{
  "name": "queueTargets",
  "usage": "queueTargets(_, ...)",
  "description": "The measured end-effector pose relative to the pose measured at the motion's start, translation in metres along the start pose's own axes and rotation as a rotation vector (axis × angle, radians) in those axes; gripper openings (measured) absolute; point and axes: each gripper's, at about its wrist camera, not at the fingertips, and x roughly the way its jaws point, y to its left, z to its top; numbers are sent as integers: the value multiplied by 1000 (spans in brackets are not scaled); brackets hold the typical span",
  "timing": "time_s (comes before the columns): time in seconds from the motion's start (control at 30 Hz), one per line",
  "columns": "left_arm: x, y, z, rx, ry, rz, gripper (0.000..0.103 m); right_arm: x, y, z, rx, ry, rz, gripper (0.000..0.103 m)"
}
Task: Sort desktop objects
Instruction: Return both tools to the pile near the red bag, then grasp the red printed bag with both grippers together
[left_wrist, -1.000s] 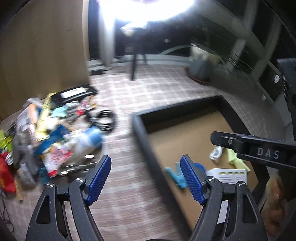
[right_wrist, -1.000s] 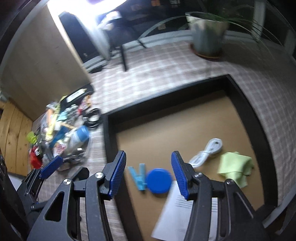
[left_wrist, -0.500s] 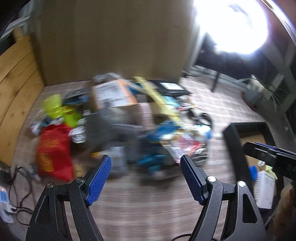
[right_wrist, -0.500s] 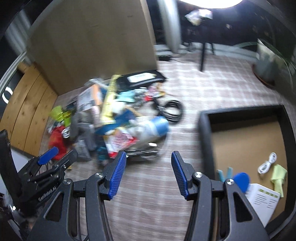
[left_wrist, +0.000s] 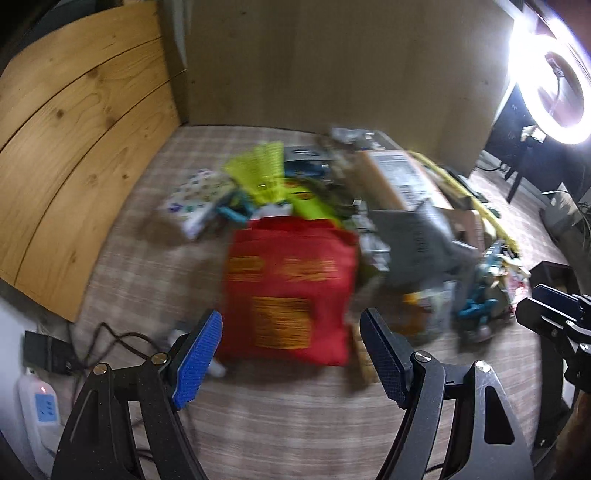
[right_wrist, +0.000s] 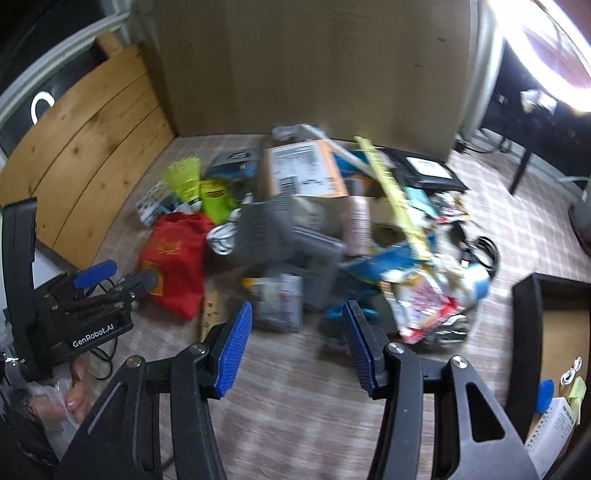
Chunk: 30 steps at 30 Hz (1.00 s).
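A blurred pile of desk clutter lies on the checked cloth. In it are a red bag (left_wrist: 288, 284), a labelled cardboard box (right_wrist: 303, 173), a grey pouch (left_wrist: 417, 240), a yellow ruler (right_wrist: 395, 195) and a red-and-white packet (right_wrist: 424, 306). My left gripper (left_wrist: 291, 332) hangs open above the red bag, not touching it. My right gripper (right_wrist: 297, 317) is open over the pile's near edge, holding nothing. The left gripper (right_wrist: 110, 280) also shows beside the red bag (right_wrist: 173, 258). The black tray (right_wrist: 532, 295) at the right holds a blue disc (right_wrist: 545, 395) and a white booklet (right_wrist: 554, 424).
A wooden board (left_wrist: 74, 129) and a cardboard panel (left_wrist: 332, 66) close off the left and back. A white power strip (left_wrist: 40, 406) with cables lies at the near left. A black cable coil (right_wrist: 480, 251) lies right of the pile. A ring light (left_wrist: 554, 85) glares at top right.
Both grippers have swung left, away from the black tray and over to the clutter pile. The tray has slid to the right edge of both views. Neither gripper's jaws have changed width.
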Motion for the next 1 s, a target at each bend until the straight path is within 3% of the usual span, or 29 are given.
queueTargets(0.37,25,43,5,20,54,-79,75,46,57,19,37,94,41,50)
queueTargets(0.6,41,39,8,88,94,-160,76,78,78,37,86,153,90,50)
queueTargets(1.0,57,34,13,61,129,-258,77,110,90,47,116,221,131,52)
